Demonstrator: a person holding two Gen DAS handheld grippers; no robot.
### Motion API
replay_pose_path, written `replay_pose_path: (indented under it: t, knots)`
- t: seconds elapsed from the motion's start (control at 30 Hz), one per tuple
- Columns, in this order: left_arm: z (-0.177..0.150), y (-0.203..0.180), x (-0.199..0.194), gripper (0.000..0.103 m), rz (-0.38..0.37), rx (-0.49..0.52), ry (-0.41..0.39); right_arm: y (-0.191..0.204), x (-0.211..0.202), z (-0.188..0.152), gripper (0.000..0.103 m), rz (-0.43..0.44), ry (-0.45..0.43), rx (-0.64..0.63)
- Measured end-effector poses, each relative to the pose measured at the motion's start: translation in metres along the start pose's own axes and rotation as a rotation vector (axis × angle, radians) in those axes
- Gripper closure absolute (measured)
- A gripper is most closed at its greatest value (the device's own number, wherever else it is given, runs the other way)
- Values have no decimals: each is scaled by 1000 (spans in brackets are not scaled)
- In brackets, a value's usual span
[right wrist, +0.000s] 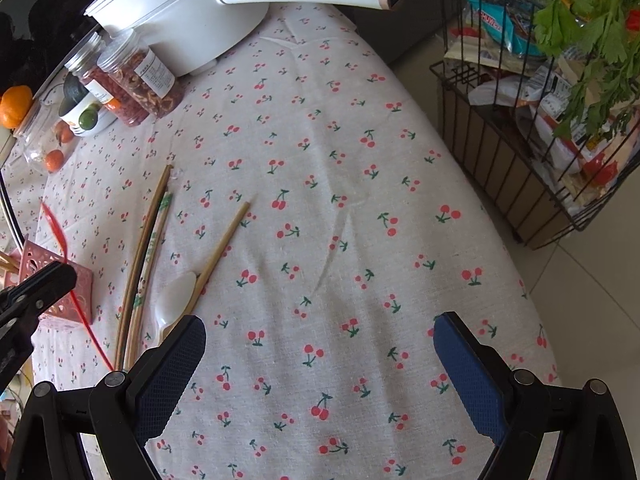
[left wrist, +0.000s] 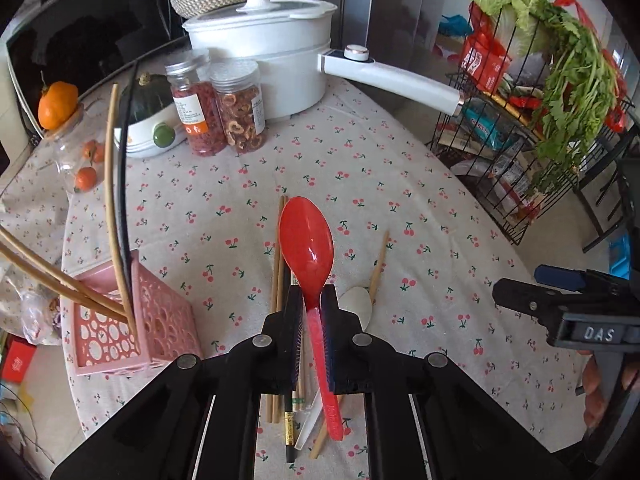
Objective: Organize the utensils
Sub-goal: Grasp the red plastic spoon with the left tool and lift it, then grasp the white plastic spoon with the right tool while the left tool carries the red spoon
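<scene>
My left gripper (left wrist: 311, 300) is shut on the handle of a red plastic spoon (left wrist: 307, 240), held above the cherry-print tablecloth, bowl pointing away. Below it lie several chopsticks (left wrist: 277, 264), a lone chopstick (left wrist: 378, 266) and a white spoon (left wrist: 357, 304). A pink perforated holder (left wrist: 160, 320) stands to the left with several chopsticks (left wrist: 116, 208) in it. My right gripper (right wrist: 320, 364) is open and empty over the cloth; the chopsticks (right wrist: 146, 256), white spoon (right wrist: 176, 296) and lone chopstick (right wrist: 224, 248) lie to its left. The red spoon (right wrist: 60, 236) shows edge-on at far left.
A white pot (left wrist: 264, 44) with a long handle (left wrist: 400, 80) stands at the back, two jars (left wrist: 218, 108) and oranges (left wrist: 58, 104) beside it. A wire rack (left wrist: 520, 128) with greens stands off the table's right edge (right wrist: 460, 184).
</scene>
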State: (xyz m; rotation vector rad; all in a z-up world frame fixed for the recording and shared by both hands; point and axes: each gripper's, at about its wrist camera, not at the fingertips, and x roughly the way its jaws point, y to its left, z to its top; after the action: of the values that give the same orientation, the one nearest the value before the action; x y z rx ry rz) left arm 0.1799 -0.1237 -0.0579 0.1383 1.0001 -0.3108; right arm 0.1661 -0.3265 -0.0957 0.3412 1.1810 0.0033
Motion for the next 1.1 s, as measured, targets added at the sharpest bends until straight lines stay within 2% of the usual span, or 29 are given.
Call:
replay_pose_path:
  t: [0.23,0.4,0.53,0.87,1.0,1.1]
  knots:
    - [-42,28,-59,94,-28,21,-119,33,15,-7,8,45,56,-11]
    - [-70,56,-77,94,-41,-14,-210,65,32,-13,9,43,90,-50]
    - [-76,77,-79,94,-89,-70,-210,86,46,-13,19,23,102,-91]
    - [-91,97,-94,94,-125,-80,-224,113,88,-4,42,-39,144,-70]
    - [-95,105,-98,94,-132,-95,-221,125,101,-4,47,-70,159,-66]
    - [-96,109,-97,94,-125,-102,-212,137,107,-7,57,-116,160,-103]
